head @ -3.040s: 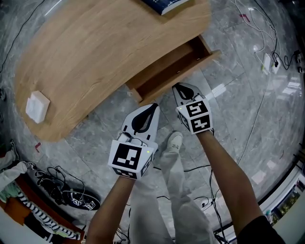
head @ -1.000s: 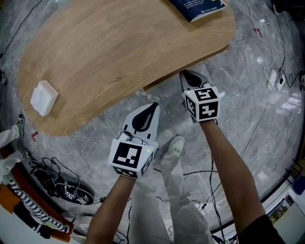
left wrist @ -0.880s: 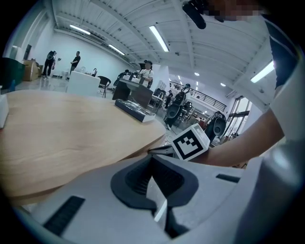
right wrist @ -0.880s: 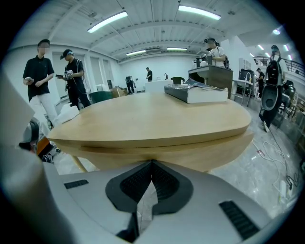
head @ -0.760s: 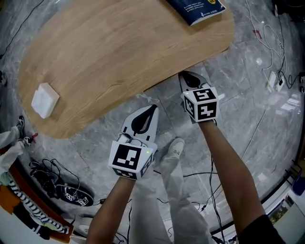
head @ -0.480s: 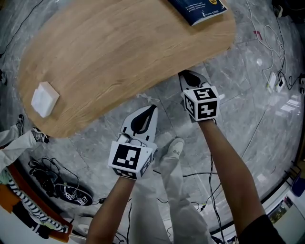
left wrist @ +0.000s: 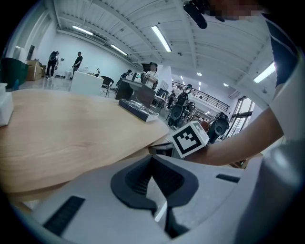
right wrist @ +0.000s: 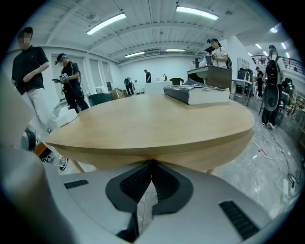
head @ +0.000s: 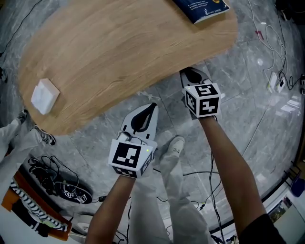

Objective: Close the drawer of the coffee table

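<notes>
Jaws closed and empty, the right gripper (head: 189,73) meets the near edge of the coffee table (head: 119,52); the left gripper (head: 152,106) hovers just short.

The coffee table (head: 119,52) and book (head: 202,8) run off the head view's top edge.

Large open laboratory hall. Right gripper view: white ribbed ceiling with strip lights (right wrist: 198,13) at top, standing people (right wrist: 71,83) at left, a work counter (right wrist: 212,76) at upper right. Head view: loose black cables (head: 45,174) on the grey stone floor (head: 248,109), lower left.
</notes>
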